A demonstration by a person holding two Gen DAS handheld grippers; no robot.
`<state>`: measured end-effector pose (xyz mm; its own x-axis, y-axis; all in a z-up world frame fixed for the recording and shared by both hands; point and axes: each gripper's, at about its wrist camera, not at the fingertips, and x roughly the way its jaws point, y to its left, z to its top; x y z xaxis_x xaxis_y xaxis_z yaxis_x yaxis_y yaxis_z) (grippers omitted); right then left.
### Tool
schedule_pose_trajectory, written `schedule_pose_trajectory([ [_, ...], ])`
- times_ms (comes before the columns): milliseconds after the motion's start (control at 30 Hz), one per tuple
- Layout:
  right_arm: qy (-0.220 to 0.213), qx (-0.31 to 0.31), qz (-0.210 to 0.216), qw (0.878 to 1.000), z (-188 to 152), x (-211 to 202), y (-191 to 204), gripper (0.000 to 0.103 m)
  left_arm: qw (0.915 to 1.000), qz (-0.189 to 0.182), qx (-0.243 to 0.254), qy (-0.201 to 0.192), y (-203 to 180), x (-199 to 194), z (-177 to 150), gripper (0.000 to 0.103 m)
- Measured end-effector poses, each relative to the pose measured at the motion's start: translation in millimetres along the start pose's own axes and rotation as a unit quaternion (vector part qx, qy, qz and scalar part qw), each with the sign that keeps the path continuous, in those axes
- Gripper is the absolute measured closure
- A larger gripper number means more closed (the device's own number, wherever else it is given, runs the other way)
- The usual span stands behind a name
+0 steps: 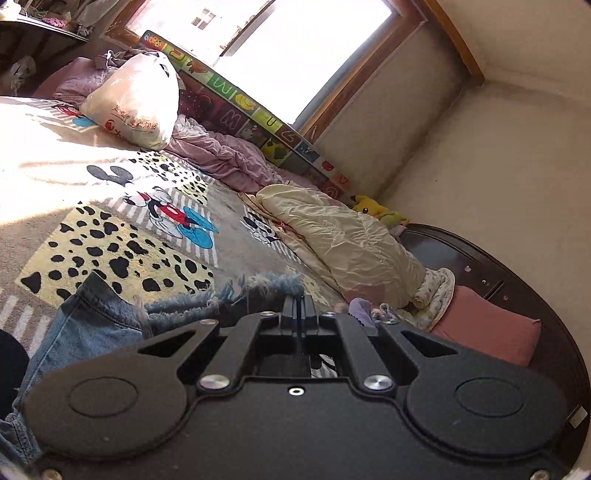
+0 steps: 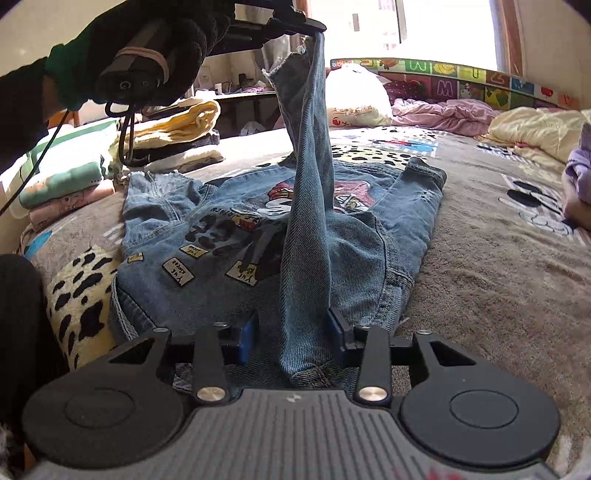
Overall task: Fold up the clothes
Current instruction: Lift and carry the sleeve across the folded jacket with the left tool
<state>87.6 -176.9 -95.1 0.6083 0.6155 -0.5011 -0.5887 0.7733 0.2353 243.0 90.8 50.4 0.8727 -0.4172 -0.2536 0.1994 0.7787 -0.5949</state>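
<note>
On the grey cartoon-print bedspread (image 2: 480, 258) the blue denim jacket with sewn patches (image 2: 192, 236) lies spread flat, one sleeve (image 2: 310, 192) lifted upright. The left gripper (image 2: 314, 27) has its fingers pinched tight on that sleeve's frayed cuff; the right gripper (image 2: 291, 332) stands wide open astride the sleeve's base, gripping nothing. To fold cleanly, I'd keep the sleeve taut and lay it straight across the back.
</note>
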Motion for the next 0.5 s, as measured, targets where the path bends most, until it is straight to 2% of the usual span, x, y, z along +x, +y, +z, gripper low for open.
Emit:
schedule_pose_trajectory([
  [33,0.0,0.021,0.004,1.0,0,0,-7,0.079,0.9999,0.006,0.006,0.01,-3,16,-2,0.103],
  [133,-0.001,0.075,0.022,0.997,-2,-3,-21,0.084,0.9987,0.027,0.015,0.04,-7,59,-11,0.103],
  [200,0.0,0.099,0.029,0.995,-3,-5,-27,0.09,0.9956,0.048,0.039,0.07,-8,92,-20,0.103],
  [333,-0.004,0.174,0.055,0.983,-7,-7,-45,0.092,0.9853,0.088,0.085,0.119,-7,143,-39,0.103],
  [500,-0.003,0.243,0.08,0.967,-13,-5,-61,0.093,0.9706,0.116,0.139,0.159,-13,169,-57,0.103],
])
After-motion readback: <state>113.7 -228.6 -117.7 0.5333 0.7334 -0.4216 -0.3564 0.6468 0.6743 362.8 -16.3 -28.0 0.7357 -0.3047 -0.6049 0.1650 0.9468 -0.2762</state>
